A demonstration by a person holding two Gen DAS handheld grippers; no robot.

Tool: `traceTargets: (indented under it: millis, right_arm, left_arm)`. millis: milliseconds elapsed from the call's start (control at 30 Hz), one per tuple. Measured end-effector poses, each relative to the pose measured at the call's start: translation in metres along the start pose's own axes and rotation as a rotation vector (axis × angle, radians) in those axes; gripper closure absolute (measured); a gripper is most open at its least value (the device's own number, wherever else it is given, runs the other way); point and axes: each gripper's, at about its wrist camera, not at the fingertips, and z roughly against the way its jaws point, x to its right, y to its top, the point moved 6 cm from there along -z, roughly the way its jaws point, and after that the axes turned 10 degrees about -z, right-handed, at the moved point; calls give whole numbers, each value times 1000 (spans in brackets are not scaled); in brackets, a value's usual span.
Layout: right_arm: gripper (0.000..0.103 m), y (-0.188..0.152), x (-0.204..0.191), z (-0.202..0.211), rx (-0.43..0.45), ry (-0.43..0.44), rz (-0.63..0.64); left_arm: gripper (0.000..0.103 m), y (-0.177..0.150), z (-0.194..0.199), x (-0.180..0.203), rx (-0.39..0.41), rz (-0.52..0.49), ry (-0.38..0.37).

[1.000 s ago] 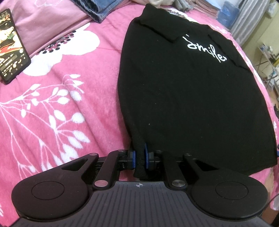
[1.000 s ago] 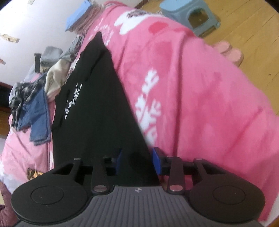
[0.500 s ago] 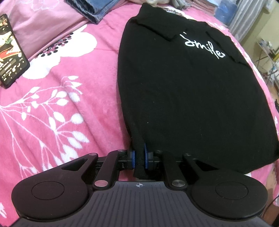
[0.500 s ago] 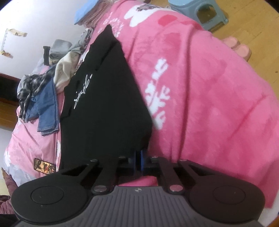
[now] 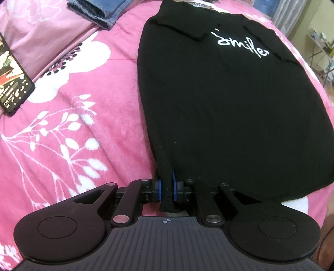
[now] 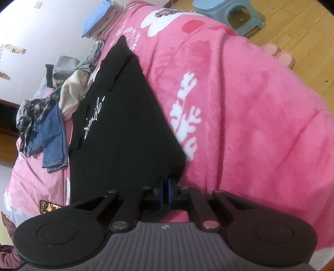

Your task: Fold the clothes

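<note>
A black polo shirt (image 5: 229, 108) with white script lettering lies flat on the pink floral blanket (image 5: 68, 129), collar far from me, hem near me. My left gripper (image 5: 166, 188) is shut on a bunched fold at the hem's left corner. In the right wrist view the same shirt (image 6: 125, 129) stretches away, and my right gripper (image 6: 166, 192) is shut on its near right hem corner, blue pads pressed together with black cloth pinched between them.
A phone (image 5: 12, 83) with a lit screen lies on the blanket at the left. Folded jeans (image 5: 100, 10) sit beyond the collar. A heap of clothes (image 6: 52, 100) lies at the bed's far end. A blue stool (image 6: 229, 14) and pink slippers (image 6: 277, 54) are on the wooden floor.
My right gripper closed from open onto the shirt's hem corner and tilted slightly. The left gripper kept its grip, rolling a little; the shirt shifted slightly in its view.
</note>
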Motion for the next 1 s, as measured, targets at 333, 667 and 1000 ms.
traceTargets:
  millis: [333,667,1000]
  right_arm:
    - [98,1,1,-7,-9,-6,-13]
    - [98,1,3,-11,-15,7,-17]
    - [98,2,4,-13,-19,18,-29]
  left_arm:
    - [95,0,-2,19,-15,-139,96]
    - [95,3,-2,26,-33,-205,145]
    - [95,2,-2,28,-39,-227,164]
